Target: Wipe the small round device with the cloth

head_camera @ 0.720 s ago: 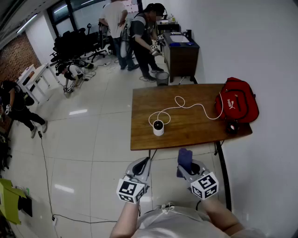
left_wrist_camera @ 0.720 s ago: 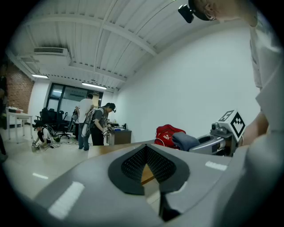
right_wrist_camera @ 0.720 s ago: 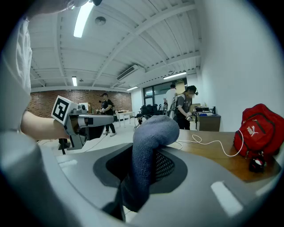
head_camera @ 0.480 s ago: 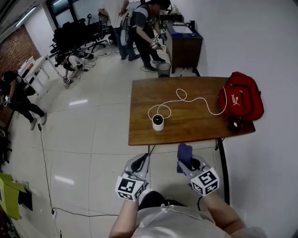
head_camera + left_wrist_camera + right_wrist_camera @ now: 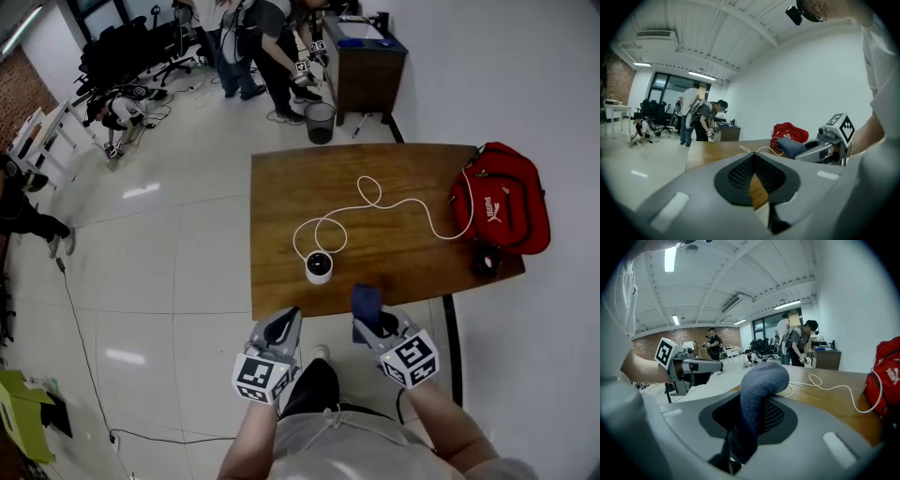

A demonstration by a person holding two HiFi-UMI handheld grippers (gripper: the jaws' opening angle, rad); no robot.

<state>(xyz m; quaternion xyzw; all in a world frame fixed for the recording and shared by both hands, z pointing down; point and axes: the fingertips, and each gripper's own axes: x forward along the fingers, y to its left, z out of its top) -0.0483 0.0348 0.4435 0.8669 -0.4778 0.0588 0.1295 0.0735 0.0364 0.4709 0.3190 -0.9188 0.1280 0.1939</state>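
As the person stepped closer, the device (image 5: 319, 266) sat near the counter's (image 5: 403, 262) front edge, just ahead of the left tongs (image 5: 289, 322), closed and empty; the right tongs (image 5: 371, 326) gripped the cloth (image 5: 367, 300), so wiping could soon begin.

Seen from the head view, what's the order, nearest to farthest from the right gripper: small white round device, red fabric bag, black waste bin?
1. Small white round device, on the brown wooden table, left of the right gripper.
2. Red fabric bag, table's right end.
3. Black waste bin, floor beyond table.
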